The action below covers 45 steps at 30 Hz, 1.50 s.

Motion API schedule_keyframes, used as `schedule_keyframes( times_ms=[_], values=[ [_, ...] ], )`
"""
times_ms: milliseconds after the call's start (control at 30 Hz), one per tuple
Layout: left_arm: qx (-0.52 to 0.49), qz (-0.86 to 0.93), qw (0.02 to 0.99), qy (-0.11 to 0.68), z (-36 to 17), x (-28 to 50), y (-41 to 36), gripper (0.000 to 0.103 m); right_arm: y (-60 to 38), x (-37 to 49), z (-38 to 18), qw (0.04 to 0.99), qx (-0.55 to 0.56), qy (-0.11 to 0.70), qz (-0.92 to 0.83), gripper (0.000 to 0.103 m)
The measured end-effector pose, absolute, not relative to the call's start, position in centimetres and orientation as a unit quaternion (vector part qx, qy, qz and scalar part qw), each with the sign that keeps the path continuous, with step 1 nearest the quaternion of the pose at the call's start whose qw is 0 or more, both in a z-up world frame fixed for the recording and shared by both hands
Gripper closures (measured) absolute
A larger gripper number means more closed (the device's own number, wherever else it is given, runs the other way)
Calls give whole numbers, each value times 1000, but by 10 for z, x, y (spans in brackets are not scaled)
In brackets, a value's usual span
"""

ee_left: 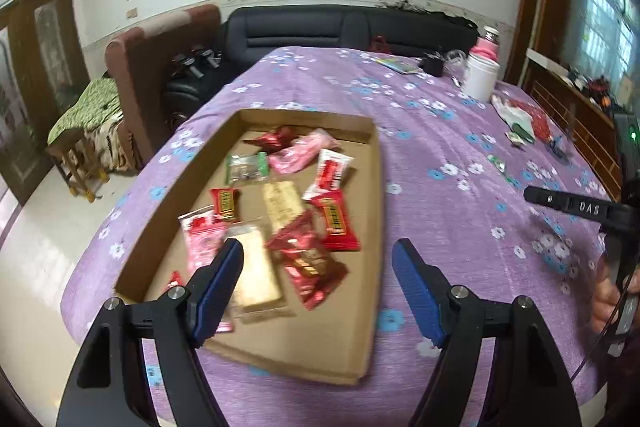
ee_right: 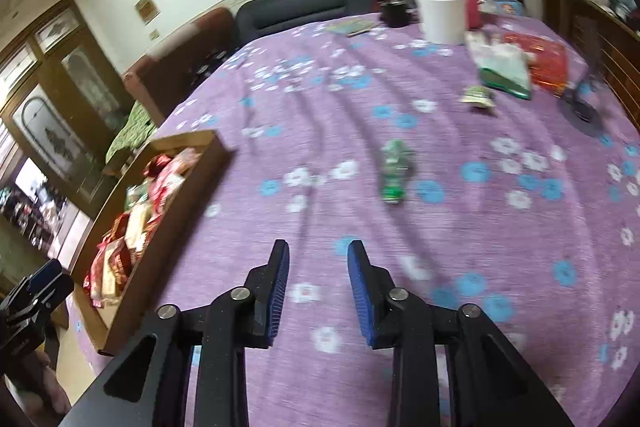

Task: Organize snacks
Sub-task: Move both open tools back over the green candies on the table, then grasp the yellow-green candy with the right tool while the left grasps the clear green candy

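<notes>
A flat brown cardboard tray (ee_left: 376, 163) sits on the round table with a purple flowery cloth (ee_left: 440, 155). In the tray lie lots of snack packs (ee_left: 294, 203), red, pink, green and pale ones, all mixed up. The left gripper (ee_left: 318, 259) hangs over the near end of the tray with its blue fingers wide apart and nothing in them. The right gripper (ee_right: 318, 267) hangs over the cloth, loose too, holding nothing. A small green snack pack (ee_right: 395, 169) lies alone on the cloth ahead of it, well apart from the tray.
</notes>
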<state>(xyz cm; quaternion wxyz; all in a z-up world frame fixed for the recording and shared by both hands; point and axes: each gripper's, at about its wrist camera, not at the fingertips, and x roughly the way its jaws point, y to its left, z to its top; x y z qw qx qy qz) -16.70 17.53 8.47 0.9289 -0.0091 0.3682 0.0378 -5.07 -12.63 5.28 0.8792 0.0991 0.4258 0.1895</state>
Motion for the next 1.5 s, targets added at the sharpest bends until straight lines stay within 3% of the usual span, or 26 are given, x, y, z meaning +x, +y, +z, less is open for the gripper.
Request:
schedule_keyframes(
  times_ms=[633,1400,1433,1467,1500],
  values=[
    [-14,-35,919,393,72,-153,133,27,-245,-32,47,896,151,411,69,65],
    [-31,-123,900,417,69,-119,111,27,-233,153,14,868,190,458,3,58],
    [-33,-125,899,418,69,-117,110,27,-230,155,14,870,177,460,3,61],
    [-37,-129,897,421,69,-112,108,27,-226,156,15,873,161,461,5,83],
    [-39,-131,895,425,69,-109,106,27,-223,154,14,872,151,465,11,82]
  ],
)
